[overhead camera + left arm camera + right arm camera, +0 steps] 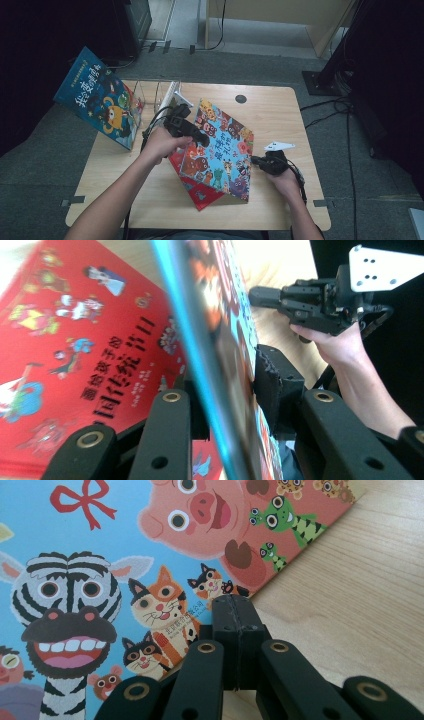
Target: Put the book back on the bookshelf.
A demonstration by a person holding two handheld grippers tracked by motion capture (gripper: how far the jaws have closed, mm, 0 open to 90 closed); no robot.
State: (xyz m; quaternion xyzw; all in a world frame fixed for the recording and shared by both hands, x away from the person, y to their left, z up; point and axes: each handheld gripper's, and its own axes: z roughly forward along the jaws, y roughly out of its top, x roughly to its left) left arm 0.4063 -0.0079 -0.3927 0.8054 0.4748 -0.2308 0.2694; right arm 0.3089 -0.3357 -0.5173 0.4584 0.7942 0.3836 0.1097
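Left gripper (227, 400) around animal book (220, 145)

Red book (75, 365) cover: "中国传统节日". Other books' titles illegible.

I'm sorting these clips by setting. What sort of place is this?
Probably a lab or office room set up for recording, not a home: a small wooden table stands on grey carpet, cables trail across the floor, and dark equipment stands flank it. Children's picture books lie on the table.
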